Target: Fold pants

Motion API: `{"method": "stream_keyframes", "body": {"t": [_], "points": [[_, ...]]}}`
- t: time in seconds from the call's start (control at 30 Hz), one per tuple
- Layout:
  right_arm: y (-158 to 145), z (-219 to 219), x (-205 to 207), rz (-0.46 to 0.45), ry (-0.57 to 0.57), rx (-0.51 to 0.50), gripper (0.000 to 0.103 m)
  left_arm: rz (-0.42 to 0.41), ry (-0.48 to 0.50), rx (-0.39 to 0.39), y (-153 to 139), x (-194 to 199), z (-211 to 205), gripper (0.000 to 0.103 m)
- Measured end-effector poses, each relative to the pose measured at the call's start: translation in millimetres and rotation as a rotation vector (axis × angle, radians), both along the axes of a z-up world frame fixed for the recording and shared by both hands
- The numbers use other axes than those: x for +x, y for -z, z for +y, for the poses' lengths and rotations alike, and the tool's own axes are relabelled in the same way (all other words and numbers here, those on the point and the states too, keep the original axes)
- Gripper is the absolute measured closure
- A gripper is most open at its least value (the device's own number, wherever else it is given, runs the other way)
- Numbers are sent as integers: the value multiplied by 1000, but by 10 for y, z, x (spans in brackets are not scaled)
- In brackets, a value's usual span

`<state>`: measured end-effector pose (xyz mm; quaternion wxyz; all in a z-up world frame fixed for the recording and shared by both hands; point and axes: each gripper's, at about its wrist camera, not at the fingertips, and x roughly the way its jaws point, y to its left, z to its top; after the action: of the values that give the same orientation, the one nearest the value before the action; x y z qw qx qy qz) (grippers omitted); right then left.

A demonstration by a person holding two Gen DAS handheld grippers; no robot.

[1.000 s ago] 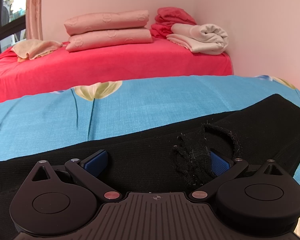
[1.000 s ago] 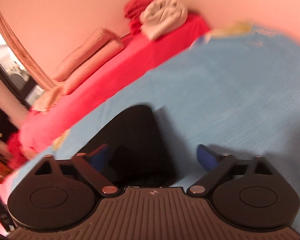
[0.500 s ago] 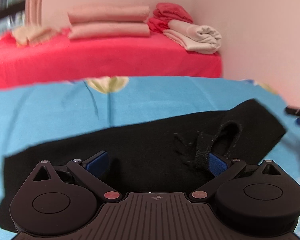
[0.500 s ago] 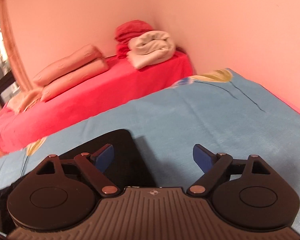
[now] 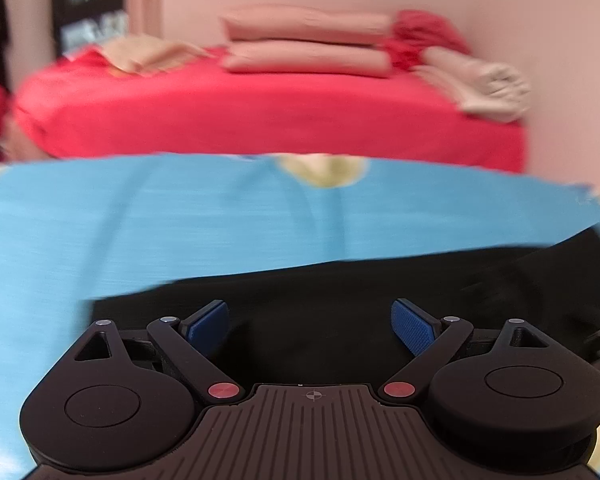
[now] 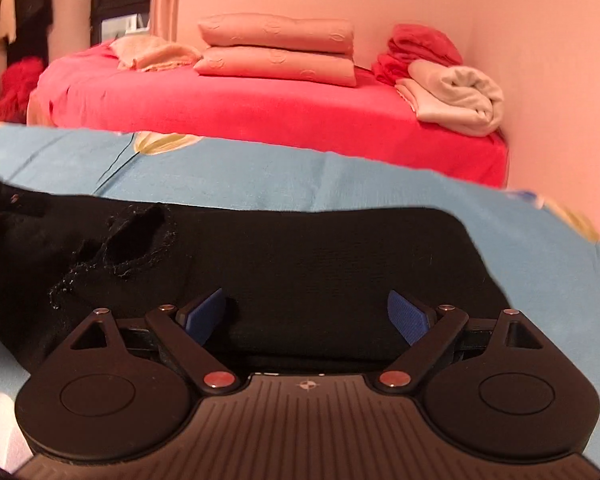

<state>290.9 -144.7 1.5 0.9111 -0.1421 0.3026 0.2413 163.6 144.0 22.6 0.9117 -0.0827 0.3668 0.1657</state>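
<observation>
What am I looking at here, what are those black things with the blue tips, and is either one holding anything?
Those are two hand-held grippers, each carrying a camera that looks forward along its own fingers. One picture comes from the left gripper, the other from the right gripper; the blue parts are the finger pads. Both are open and hold nothing, and the right one's jaws have just been opening. Under them black pants, with a frayed hole, lie flat on a blue sheet. Behind is a red bed with folded linens.
</observation>
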Motion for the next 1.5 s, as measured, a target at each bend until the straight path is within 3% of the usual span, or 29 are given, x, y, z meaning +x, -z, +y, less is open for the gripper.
{"method": "stream_keyframes", "body": {"t": [0.07,0.17,0.47,0.7,0.9,1.03,1.2,1.33,1.43,1.5], "points": [[-86,0,-52,-18,-1,-1,13,22,-41,27,28,-129,110,0],[-208,64,-203,-84,-27,-33,12,35,-78,-3,54,-276,281,0],[-444,643,-745,-184,-272,-65,11,61,-133,-10,75,-621,537,0],[-284,1264,-1585,-303,-569,-190,11,60,-174,-14,79,-745,794,0],[-27,1687,-2016,-438,-708,-316,14,66,-178,-13,88,-808,944,0],[164,1924,-2173,-502,-765,-392,24,75,-159,-41,97,-813,1135,0],[373,2238,-2289,-576,-794,-469,34,71,-117,-177,121,-774,1570,0],[536,2553,-2244,-590,-796,-508,45,62,-139,-223,146,-769,1814,0],[603,2745,-2183,-621,-775,-514,45,50,-131,-289,209,-789,1902,0],[610,2852,-2068,-597,-759,-497,63,40,-146,-329,249,-817,1950,0]]}}
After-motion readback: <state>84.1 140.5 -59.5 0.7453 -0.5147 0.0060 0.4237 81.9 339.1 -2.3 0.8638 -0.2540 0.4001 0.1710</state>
